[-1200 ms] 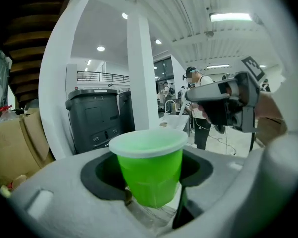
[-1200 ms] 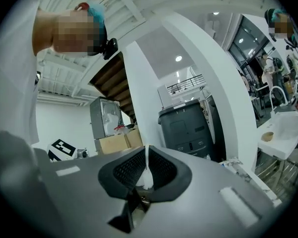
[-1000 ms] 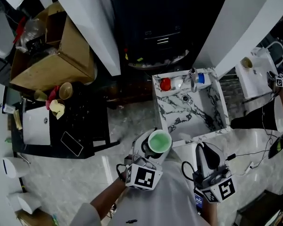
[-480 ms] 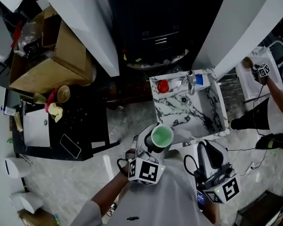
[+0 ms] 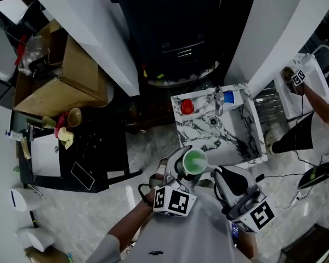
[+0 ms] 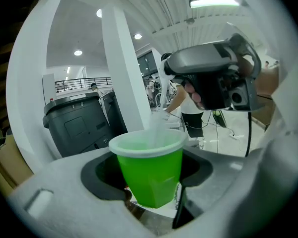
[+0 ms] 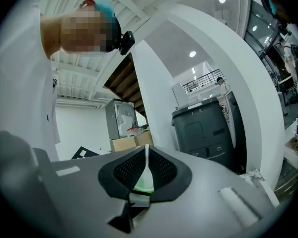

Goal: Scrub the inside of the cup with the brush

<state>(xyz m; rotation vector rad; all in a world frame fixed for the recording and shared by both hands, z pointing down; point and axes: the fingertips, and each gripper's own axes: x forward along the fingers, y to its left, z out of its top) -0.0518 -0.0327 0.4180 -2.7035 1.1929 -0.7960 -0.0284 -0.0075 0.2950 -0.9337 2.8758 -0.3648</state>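
Near side of the marble sink (image 5: 247, 131): green plastic cup (image 5: 196, 161), upright, mouth up, just short of the rim.
Left gripper (image 6: 150, 182): jaws clamped on the cup's two sides, base of the cup low between them.
Right gripper (image 7: 147, 178): just right of the cup, jaws pressed together on the thin white handle of the brush (image 6: 156, 128).
Brush: pale stem standing up out of the cup's mouth; bristles not made out.
Far rim of the sink: red item (image 5: 187, 107) left, blue item (image 5: 228, 97) right.
Far left: cardboard box (image 5: 71, 75).
Far centre: dark bin (image 5: 175, 32).
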